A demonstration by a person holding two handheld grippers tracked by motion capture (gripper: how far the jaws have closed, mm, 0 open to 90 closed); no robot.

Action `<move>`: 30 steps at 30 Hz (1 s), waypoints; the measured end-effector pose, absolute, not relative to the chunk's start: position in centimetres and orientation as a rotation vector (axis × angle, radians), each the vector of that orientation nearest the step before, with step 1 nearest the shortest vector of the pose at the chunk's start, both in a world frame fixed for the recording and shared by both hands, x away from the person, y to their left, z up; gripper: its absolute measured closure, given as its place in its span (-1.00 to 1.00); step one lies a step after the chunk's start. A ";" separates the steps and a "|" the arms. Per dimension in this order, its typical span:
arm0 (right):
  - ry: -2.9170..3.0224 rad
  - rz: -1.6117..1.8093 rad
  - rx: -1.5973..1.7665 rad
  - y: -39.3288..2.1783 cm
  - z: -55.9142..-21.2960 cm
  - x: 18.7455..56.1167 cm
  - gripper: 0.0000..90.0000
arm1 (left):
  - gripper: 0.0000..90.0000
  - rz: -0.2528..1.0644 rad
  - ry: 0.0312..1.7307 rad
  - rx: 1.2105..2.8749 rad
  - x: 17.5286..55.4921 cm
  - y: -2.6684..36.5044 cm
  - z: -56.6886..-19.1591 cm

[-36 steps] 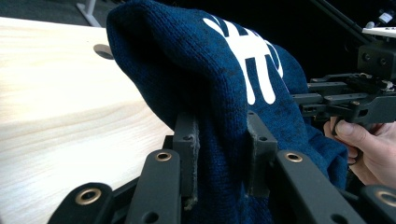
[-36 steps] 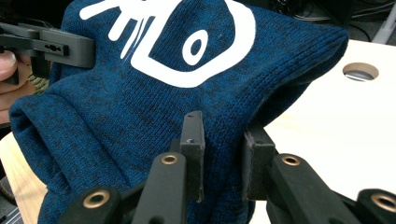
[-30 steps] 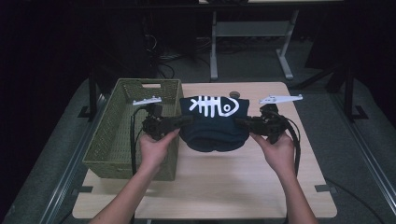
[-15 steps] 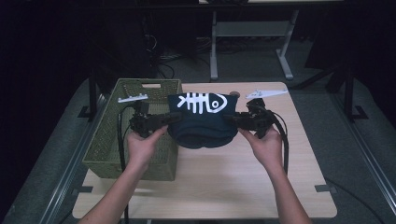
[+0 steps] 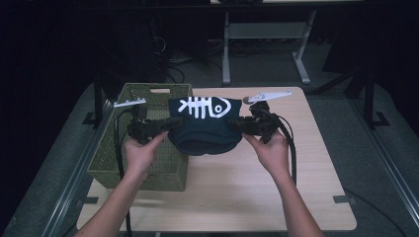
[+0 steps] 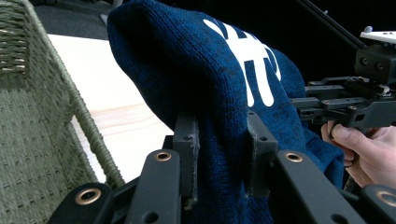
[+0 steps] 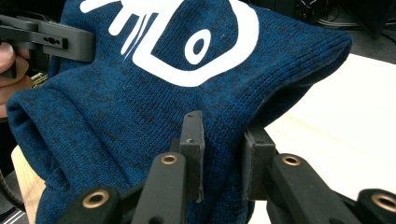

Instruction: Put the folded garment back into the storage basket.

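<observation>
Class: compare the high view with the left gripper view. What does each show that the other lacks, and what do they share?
The high view alone shows the person's left hand and the floor beyond the table. The left gripper view alone shows the left tool close up, its pads pinching knit. Both share the dark blue knitted hat with a white fishbone print, the green woven basket and the light wooden tabletop.

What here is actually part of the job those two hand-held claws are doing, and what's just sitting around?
Part of the job:
- dark blue knit hat with a white fish-bone print, held up off the table
- left gripper, clamped on one side of it
- right gripper, clamped on the other side
- green woven basket beside the hat, probably where it goes

Just around:
- wooden table
- metal frame on the floor behind
</observation>
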State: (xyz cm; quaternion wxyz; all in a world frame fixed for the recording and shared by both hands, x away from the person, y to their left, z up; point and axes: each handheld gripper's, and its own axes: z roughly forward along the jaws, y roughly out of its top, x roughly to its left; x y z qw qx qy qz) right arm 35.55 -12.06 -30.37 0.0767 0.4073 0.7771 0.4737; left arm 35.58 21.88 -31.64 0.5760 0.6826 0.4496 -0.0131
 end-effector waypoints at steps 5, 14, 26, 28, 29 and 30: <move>2.341 1.417 1.212 -11.5 -30.4 35.7 0.64 | 0.58 -0.023 1.056 1.602 35.5 22.4 -31.6; 2.361 1.407 1.187 -10.3 -30.2 36.0 0.64 | 0.58 -0.019 1.074 1.584 35.3 23.6 -31.5; 2.377 1.413 1.167 -8.5 -30.1 36.5 0.64 | 0.58 0.004 1.099 1.573 35.3 25.3 -31.3; 2.382 1.410 1.161 -8.2 -30.1 36.6 0.64 | 0.58 0.009 1.105 1.573 35.2 25.5 -31.2; 2.381 1.417 1.163 -7.8 -30.1 36.7 0.64 | 0.58 0.013 1.107 1.569 35.2 25.7 -31.2; 2.381 1.418 1.160 -7.7 -30.1 36.8 0.64 | 0.58 0.016 1.109 1.567 35.2 25.8 -31.2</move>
